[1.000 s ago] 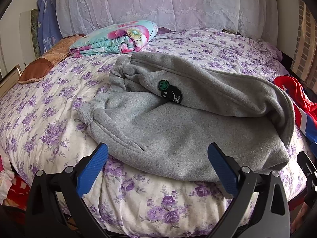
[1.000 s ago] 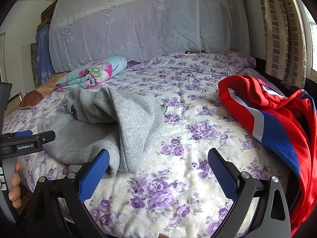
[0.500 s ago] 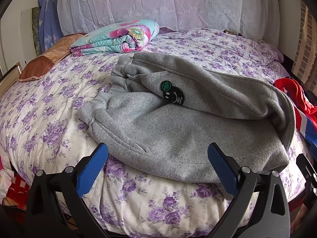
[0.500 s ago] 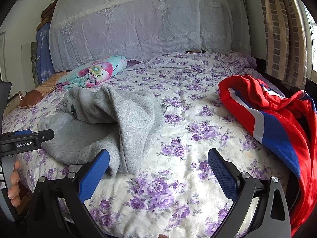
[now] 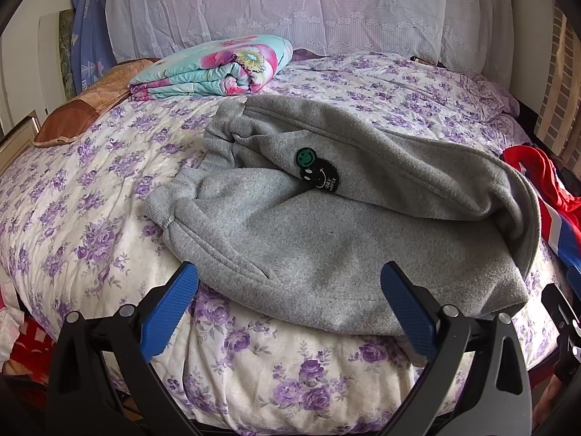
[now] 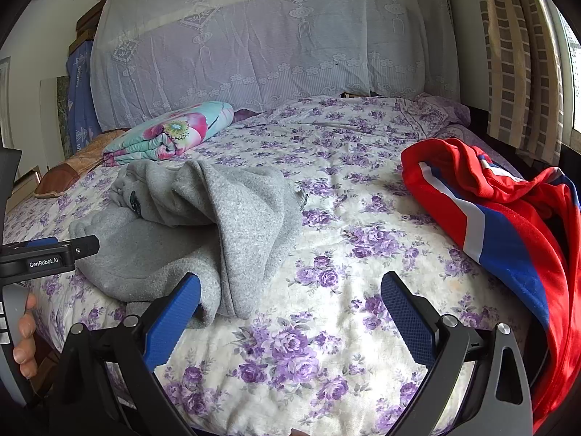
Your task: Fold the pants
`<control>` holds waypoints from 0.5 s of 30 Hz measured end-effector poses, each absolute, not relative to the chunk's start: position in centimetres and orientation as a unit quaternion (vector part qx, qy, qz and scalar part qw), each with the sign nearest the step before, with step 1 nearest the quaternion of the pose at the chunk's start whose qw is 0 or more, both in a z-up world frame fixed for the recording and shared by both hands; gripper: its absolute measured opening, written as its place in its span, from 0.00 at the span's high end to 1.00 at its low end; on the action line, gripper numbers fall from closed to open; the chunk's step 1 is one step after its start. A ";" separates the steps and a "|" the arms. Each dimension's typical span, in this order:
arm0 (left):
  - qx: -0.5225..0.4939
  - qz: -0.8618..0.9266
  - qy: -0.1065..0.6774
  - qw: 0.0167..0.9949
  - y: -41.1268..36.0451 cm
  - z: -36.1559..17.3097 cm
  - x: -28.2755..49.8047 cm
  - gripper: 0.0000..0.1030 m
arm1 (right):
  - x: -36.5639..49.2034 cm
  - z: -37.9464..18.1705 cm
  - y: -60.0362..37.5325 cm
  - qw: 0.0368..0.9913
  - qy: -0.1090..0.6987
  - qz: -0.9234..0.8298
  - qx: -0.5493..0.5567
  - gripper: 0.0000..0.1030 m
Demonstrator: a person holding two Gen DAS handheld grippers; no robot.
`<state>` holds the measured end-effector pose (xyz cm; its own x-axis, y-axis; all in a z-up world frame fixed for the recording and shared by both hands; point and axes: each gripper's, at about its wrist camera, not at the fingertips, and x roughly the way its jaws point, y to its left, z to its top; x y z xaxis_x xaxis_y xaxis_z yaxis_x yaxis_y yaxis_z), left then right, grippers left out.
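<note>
The pants (image 5: 326, 239) are found in a loose grey heap at the near edge of the bed (image 5: 90, 196), and little of the fold can be called done. One part is thrown over the other, so a rough doubling is there, but no clean crease is seen, and the edges are not lined up. A cuff (image 5: 159, 207) is left sticking out at the left, and a second ribbed end (image 5: 218, 138) is bunched behind it. The smiley patches (image 5: 316, 170) are caught right at the overlap. From the right wrist view the top layer is seen draped in a hump (image 6: 250, 225) that falls toward the bed's front edge.

The left gripper (image 5: 288, 303) is held wide, nothing between its pads, just short of the near hem. The right gripper (image 6: 290, 309) is spread wide too, and empty; it is poised over bare sheet just beside the heap's right end, its left pad (image 6: 174, 316) close to the fabric, though touch cannot be confirmed. A person's fingers (image 6: 23, 341) are glimpsed on the left gripper's handle.

So the job is judged to be at its start, or between folds: the heap probably has to be flattened and squared first, then folded over, then halved. A grasp on the near hem by both grippers is the likely opening. The red garment (image 6: 508, 225) at the right and the quilt (image 5: 218, 69) at the back are well apart from the pants and are not in play.
</note>
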<state>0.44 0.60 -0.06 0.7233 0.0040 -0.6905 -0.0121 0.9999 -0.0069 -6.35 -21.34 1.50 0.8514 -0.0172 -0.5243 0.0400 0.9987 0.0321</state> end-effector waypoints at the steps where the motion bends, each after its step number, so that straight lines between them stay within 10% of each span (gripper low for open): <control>1: -0.005 0.004 0.372 0.928 0.6 0.0 0.4 0.05 | -6.4 1.5 -21.3 0.962 0.272 -0.015 0.021 0.03; 15: -0.008 0.004 0.372 0.928 0.6 -0.2 0.4 0.05 | -6.5 1.3 -21.1 0.962 0.273 -0.015 0.018 0.03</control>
<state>0.39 0.62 -0.16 0.7228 0.0025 -0.6911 -0.0138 0.9998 -0.0108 -6.50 -21.13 1.31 0.8509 -0.0185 -0.5250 0.0382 0.9989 0.0267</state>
